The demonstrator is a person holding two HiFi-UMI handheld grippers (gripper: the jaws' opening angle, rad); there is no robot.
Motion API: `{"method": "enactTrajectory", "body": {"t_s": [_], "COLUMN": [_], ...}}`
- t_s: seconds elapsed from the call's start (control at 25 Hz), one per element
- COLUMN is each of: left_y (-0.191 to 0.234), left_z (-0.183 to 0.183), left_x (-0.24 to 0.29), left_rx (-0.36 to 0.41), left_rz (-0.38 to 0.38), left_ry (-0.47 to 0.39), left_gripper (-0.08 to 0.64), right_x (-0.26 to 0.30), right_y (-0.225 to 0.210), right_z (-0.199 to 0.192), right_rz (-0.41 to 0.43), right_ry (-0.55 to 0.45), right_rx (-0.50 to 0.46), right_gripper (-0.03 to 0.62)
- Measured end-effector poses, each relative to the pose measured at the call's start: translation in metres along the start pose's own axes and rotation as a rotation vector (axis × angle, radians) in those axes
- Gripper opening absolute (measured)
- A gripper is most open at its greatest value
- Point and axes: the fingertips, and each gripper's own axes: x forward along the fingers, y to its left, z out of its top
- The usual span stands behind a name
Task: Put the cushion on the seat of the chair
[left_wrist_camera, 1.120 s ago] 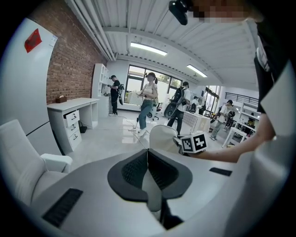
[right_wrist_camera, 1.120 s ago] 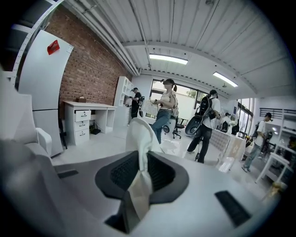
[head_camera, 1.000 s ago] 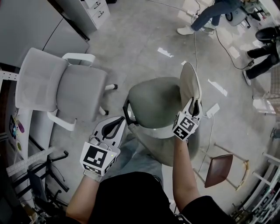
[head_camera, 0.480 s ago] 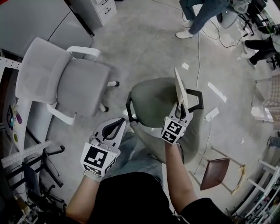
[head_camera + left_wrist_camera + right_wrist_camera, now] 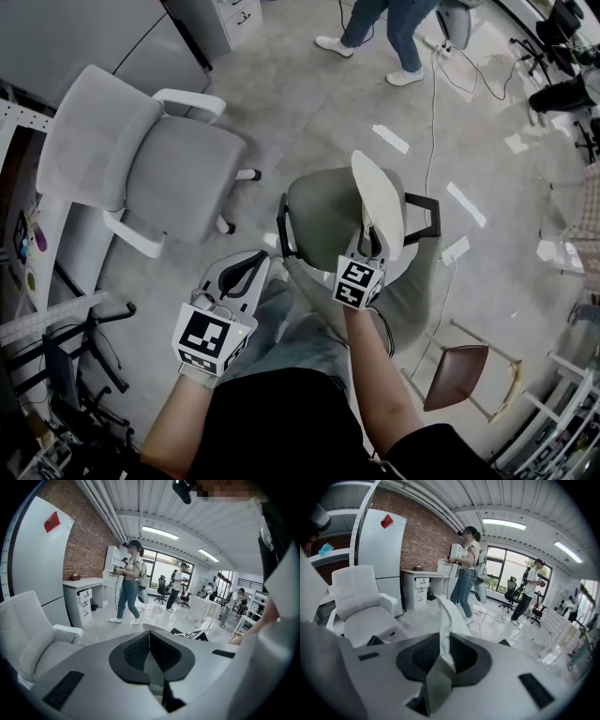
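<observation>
A grey-green chair [image 5: 317, 214] with black armrests stands just in front of me. Over its seat, on edge, hangs a cream cushion [image 5: 376, 195], thin and oval. My right gripper [image 5: 368, 246] is shut on the cushion's near rim. In the right gripper view the cushion [image 5: 449, 616] rises straight up from between the pads of the right gripper [image 5: 443, 651]. My left gripper [image 5: 251, 265] hovers by the seat's near left corner, its jaws shut on nothing. The left gripper view shows the left gripper's [image 5: 149, 641] pads meeting in a line.
A white office chair [image 5: 141, 169] stands to the left of the grey one. A small wooden stool [image 5: 457, 371] is at the lower right. A person's legs [image 5: 375, 23] and floor cables [image 5: 431, 94] lie beyond, with a drawer cabinet [image 5: 225, 17] at the top.
My right gripper has carried the cushion left and down, from the chair's right side to over the seat. The left gripper stays near the seat's left corner.
</observation>
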Motion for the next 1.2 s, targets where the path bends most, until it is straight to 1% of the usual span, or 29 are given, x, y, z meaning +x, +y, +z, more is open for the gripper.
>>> {"method": "enactTrajectory", "body": {"t_s": [0.24, 0.56, 0.8, 1.2], "left_y": [0.003, 0.011, 0.016, 0.021], "left_z": [-0.009, -0.019, -0.023, -0.033], "left_x": [-0.006, -0.013, -0.015, -0.015], "left_rx": [-0.013, -0.031, -0.033, -0.039], "left_rz": [0.019, 0.042, 0.050, 0.058], "left_ry": [0.004, 0.016, 0.030, 0.057], "left_gripper": [0.012, 0.012, 0.012, 0.012], "right_x": [0.003, 0.011, 0.018, 0.030], "right_y": [0.033, 0.075, 0.094, 0.116], "right_z": [-0.022, -0.056, -0.076, -0.105], "right_rz": [0.085, 0.208, 0.279, 0.357], "right_ry": [0.068, 0.171, 0.236, 0.315], "right_rx": [-0.076, -0.129, -0.147, -0.148], "right_gripper": [0.077, 0.081, 0.080, 0.078]}}
